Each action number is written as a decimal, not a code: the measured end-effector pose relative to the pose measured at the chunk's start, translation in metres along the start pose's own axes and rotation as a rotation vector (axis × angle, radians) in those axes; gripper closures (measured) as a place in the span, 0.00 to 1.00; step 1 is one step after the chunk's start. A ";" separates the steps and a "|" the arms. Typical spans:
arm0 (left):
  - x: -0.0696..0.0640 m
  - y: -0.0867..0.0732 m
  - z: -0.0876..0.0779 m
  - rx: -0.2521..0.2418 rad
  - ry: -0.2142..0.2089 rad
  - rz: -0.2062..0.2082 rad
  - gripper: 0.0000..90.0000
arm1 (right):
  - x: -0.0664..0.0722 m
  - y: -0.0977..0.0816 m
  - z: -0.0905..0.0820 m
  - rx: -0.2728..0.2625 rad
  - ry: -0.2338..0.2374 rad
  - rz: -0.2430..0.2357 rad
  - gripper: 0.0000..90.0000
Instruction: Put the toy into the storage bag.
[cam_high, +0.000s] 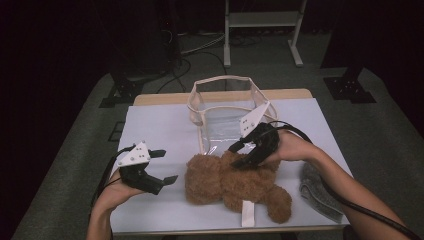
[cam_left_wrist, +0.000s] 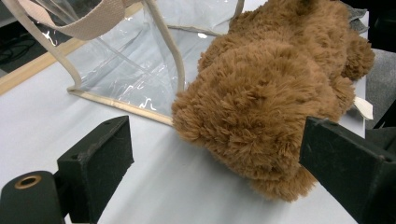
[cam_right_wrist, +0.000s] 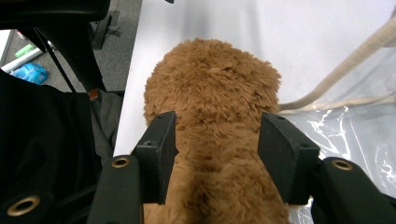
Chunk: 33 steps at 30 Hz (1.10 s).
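A brown plush bear (cam_high: 230, 185) lies on the white table (cam_high: 160, 125), in front of a clear bag (cam_high: 222, 80) with beige trim that stands open. My right gripper (cam_high: 234, 157) reaches down over the bear's body. In the right gripper view the bear (cam_right_wrist: 210, 84) fills the gap between the two black jaws of the right gripper (cam_right_wrist: 222, 140), which stand apart on either side of it, fur brushing the pads. My left gripper (cam_high: 168, 165) rests to the left of the bear's head, open and holding nothing. In the left gripper view the bear (cam_left_wrist: 266, 107) lies ahead of the wide jaws.
A grey cloth (cam_high: 317, 192) lies at the table's right edge beside my right forearm. A white label (cam_high: 247, 214) sticks out under the bear. The bag (cam_left_wrist: 130, 70) is close behind the bear. A metal stand (cam_high: 262, 20) and cables sit on the floor beyond.
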<state>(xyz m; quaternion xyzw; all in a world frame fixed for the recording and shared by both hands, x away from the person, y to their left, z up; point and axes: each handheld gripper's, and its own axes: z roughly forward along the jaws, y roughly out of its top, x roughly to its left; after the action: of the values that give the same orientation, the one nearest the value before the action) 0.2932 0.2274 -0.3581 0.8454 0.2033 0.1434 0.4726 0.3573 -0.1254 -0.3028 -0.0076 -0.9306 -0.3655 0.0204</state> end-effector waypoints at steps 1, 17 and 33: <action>0.000 0.000 0.000 0.000 0.000 0.001 0.10 | 0.000 0.001 0.002 0.001 0.001 -0.005 0.50; 0.001 0.000 -0.003 -0.004 0.005 0.003 0.10 | 0.003 0.015 0.044 0.022 0.041 -0.031 0.43; 0.001 -0.001 -0.003 -0.003 -0.002 0.003 0.10 | 0.002 0.015 0.069 0.056 0.034 -0.029 0.36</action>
<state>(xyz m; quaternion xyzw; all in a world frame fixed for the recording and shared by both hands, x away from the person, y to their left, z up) 0.2929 0.2307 -0.3571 0.8451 0.2013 0.1438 0.4739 0.3537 -0.0672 -0.3430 0.0127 -0.9400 -0.3395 0.0313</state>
